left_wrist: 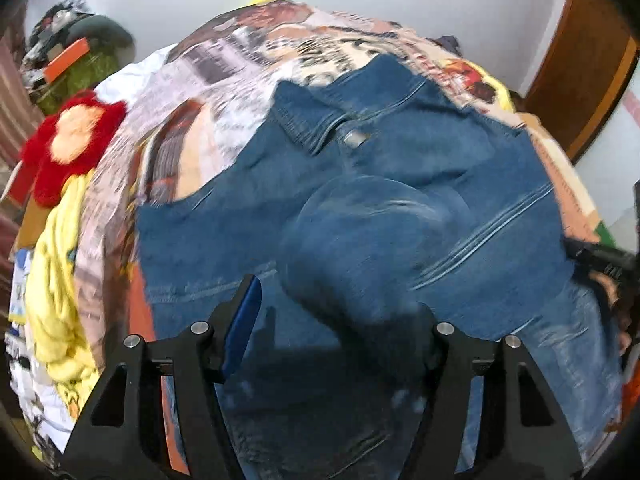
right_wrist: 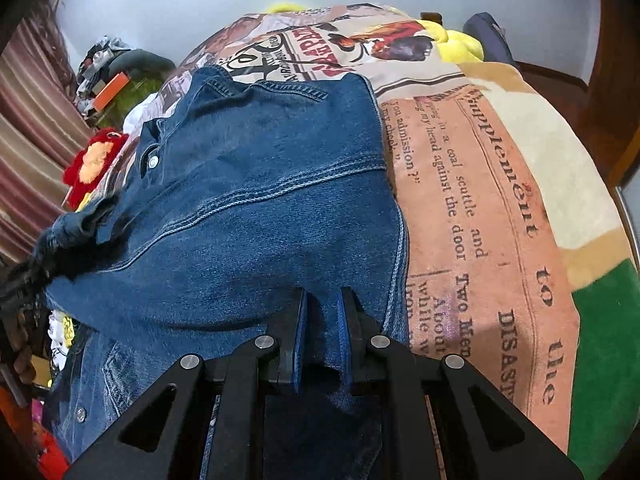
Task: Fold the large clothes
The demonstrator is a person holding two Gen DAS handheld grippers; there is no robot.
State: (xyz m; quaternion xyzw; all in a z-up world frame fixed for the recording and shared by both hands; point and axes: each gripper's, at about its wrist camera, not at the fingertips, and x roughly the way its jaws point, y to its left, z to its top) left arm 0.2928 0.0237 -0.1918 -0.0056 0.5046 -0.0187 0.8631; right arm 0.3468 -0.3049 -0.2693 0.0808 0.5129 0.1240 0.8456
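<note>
Left view blurred; red plush toy [left_wrist: 72, 140] at bed edge. Left tongs [left_wrist: 332, 328] stand open over a raised fold of the denim jacket [left_wrist: 360, 184], right finger hidden by the cloth, no grip visible. Jacket lies collar-up on printed blanket [right_wrist: 480, 208] on the bed. Right tongs [right_wrist: 322, 320] clamped on jacket hem, stitching sharp.

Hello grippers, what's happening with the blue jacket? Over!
Right gripper shut on denim jacket edge. Left gripper open above jacket, holding nothing. Nothing in the way.
</note>
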